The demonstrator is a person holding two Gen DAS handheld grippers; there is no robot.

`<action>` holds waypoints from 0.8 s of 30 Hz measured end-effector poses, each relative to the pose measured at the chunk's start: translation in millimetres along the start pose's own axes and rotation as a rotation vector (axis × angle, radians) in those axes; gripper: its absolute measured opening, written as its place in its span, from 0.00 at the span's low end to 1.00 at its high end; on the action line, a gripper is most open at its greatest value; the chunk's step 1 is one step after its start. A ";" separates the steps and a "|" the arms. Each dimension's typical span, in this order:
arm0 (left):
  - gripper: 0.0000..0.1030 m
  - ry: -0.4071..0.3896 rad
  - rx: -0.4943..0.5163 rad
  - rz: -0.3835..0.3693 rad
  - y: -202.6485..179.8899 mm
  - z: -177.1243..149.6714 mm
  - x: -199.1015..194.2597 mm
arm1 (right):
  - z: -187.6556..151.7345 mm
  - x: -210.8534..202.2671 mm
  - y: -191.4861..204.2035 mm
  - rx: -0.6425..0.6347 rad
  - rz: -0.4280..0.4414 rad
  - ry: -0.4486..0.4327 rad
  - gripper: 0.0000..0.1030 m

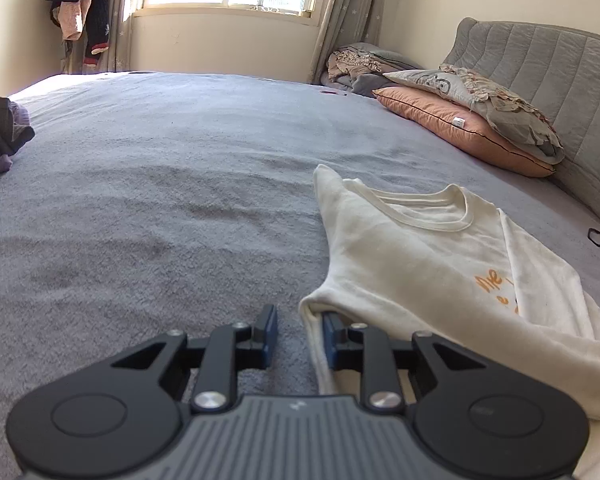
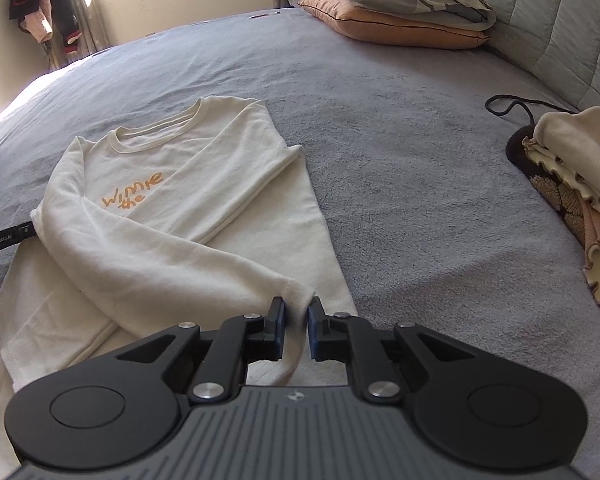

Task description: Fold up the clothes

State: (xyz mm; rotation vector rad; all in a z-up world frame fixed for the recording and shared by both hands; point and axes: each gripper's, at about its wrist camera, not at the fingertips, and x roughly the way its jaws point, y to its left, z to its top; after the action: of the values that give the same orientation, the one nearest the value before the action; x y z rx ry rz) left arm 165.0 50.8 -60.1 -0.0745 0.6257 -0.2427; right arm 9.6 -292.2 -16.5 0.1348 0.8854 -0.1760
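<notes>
The right gripper (image 2: 296,322) pinches the sleeve cuff (image 2: 298,294) of the cream knit sweatshirt (image 2: 148,216), which lies flat on the grey fleece blanket (image 2: 400,160). The left gripper (image 1: 298,334) rests low with fingers spread around the sweatshirt's edge.

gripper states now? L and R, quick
Left gripper: open, sweatshirt edge between the fingers, not clamped.
Right gripper: shut on the sleeve cuff.
</notes>
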 end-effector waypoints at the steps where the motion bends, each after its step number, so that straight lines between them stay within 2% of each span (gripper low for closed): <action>1: 0.21 -0.003 -0.003 0.007 0.2 0.3 0.0 | -0.4 0.6 0.6 -0.009 -0.005 0.007 0.11; 5: 0.21 0.001 -0.021 0.056 -3.0 -1.2 -3.2 | -2.1 3.2 2.9 -0.044 -0.024 0.035 0.10; 9: 0.22 0.008 -0.040 0.053 0.0 -1.5 -3.9 | -3.8 5.8 5.3 -0.079 -0.043 0.063 0.09; 14: 0.30 0.022 -0.114 -0.039 19.2 0.2 -12.0 | -0.7 3.4 -6.2 -0.033 -0.004 0.050 0.11; 16: 0.41 0.030 -0.156 -0.067 29.5 2.4 -17.2 | 1.9 0.2 -10.3 -0.015 0.012 0.035 0.18; 18: 0.46 0.033 -0.198 -0.096 38.9 4.9 -22.8 | 6.8 -6.3 -12.3 -0.001 0.020 -0.002 0.27; 24: 0.50 -0.010 -0.291 -0.214 44.8 10.8 -24.0 | 19.9 0.8 -1.6 0.002 0.090 -0.042 0.30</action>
State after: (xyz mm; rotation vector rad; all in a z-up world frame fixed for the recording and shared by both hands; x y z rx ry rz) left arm 161.6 100.1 -44.0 -0.4244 0.6400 -0.3567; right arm 24.9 -297.6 -4.8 0.1720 0.8361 -0.0959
